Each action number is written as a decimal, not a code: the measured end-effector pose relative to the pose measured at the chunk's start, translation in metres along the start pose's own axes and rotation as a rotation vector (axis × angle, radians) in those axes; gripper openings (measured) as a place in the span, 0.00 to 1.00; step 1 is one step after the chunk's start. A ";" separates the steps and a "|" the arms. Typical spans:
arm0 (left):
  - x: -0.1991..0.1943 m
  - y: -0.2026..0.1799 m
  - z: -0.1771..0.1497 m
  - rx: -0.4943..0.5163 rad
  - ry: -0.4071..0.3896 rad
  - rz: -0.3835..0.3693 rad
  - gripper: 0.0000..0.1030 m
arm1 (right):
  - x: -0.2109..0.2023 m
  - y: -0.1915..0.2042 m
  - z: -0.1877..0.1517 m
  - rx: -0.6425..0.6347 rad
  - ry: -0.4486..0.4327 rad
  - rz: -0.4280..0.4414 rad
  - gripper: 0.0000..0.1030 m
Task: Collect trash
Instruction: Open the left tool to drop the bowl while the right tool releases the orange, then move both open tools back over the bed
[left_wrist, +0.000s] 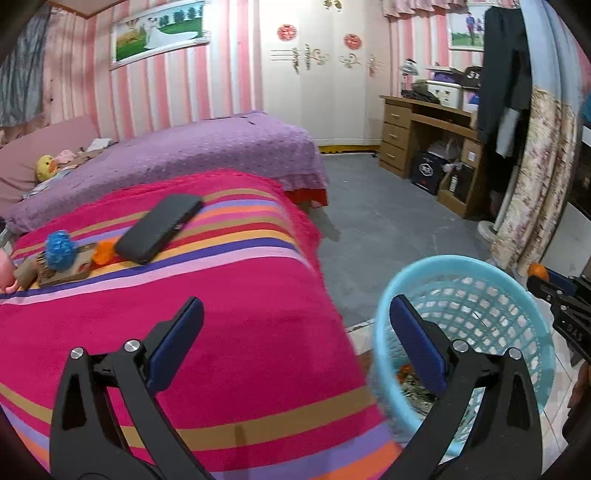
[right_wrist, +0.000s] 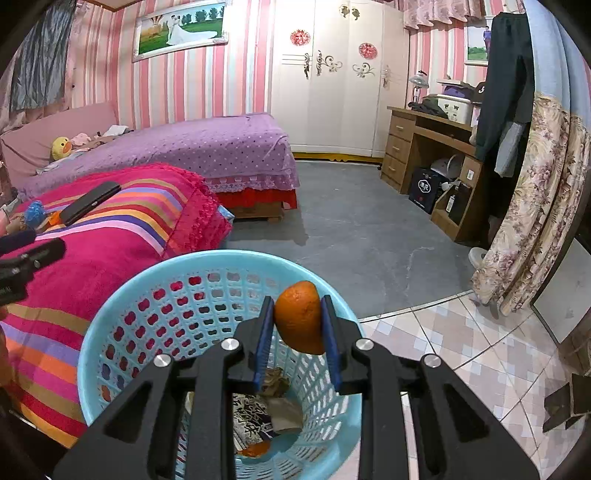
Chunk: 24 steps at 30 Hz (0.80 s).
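While the right claw (right_wrist: 298, 321) clenches a piece of orange peel (right_wrist: 300, 316) above the blue basket (right_wrist: 110, 321), the left claw (left_wrist: 295, 332) hangs released over the striped blanket (left_wrist: 236, 332); more scraps lie in the basket's bottom.

Pink-striped walls (right_wrist: 184, 85) enclosed the room, with a white wardrobe (right_wrist: 332, 92) at the back. A purple-covered bed (right_wrist: 207, 147) stood on grey floor (right_wrist: 351, 229). A wooden desk (right_wrist: 424, 147) stood right.
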<state>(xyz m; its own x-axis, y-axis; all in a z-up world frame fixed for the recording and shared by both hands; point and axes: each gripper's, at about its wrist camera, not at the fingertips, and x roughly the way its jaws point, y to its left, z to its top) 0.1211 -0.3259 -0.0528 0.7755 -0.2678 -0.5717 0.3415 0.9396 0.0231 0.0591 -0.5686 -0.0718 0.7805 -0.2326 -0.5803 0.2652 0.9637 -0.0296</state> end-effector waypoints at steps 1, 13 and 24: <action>-0.002 0.006 0.001 -0.004 -0.002 0.008 0.94 | 0.000 0.002 0.001 -0.002 0.003 -0.003 0.27; -0.024 0.058 0.004 -0.020 -0.047 0.064 0.94 | -0.007 0.043 0.019 -0.035 -0.041 -0.042 0.88; -0.046 0.129 0.009 0.002 -0.074 0.148 0.95 | -0.014 0.093 0.036 -0.017 -0.070 -0.008 0.92</action>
<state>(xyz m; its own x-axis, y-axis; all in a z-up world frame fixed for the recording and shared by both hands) 0.1337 -0.1945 -0.0162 0.8544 -0.1414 -0.5001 0.2213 0.9696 0.1039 0.0935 -0.4801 -0.0368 0.8161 -0.2483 -0.5218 0.2625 0.9637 -0.0480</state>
